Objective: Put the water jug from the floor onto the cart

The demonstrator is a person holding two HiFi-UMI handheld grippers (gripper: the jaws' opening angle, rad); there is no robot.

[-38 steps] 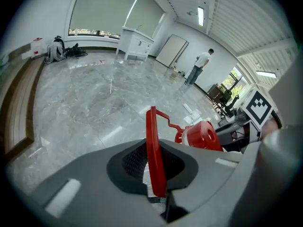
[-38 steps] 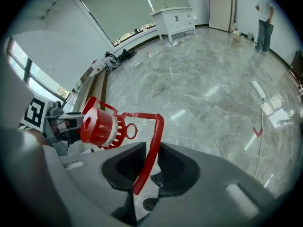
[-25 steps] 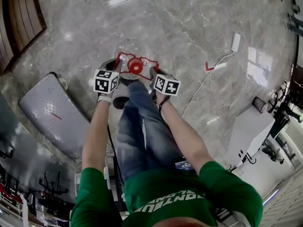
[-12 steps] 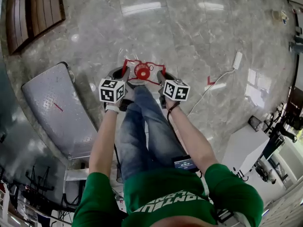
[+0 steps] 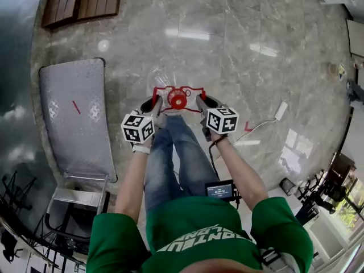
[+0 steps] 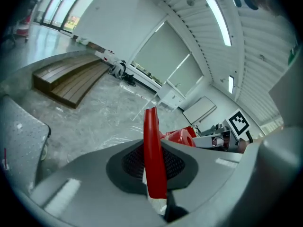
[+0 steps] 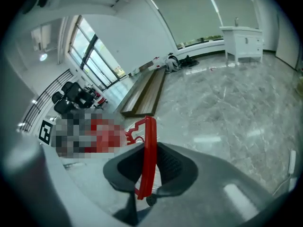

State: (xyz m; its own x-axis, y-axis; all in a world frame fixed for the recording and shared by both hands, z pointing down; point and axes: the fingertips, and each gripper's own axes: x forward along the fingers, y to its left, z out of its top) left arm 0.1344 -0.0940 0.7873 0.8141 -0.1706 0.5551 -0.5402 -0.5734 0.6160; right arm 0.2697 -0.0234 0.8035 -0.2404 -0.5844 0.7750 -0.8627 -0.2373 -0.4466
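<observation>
the left gripper and the right gripper each have their jaws clamped on the red handle frame that rings the neck of the water jug, one on the left side and one on the right. in the left gripper view the dark pads close on a red bar of that frame, which stands upright between them, and the red cap shows just beyond. in the right gripper view the pads pinch a thinner red bar in the same way. in the head view the clear jug hangs between the two grippers, just beyond the person's legs, with its red cap at the middle. it seems to be held up off the grey marble floor. the cart, a grey flat platform, lies to the left of the jug and apart from it, with nothing on its deck. a wooden platform sits at the far left, and a white power strip lies on the floor to the right.
</observation>
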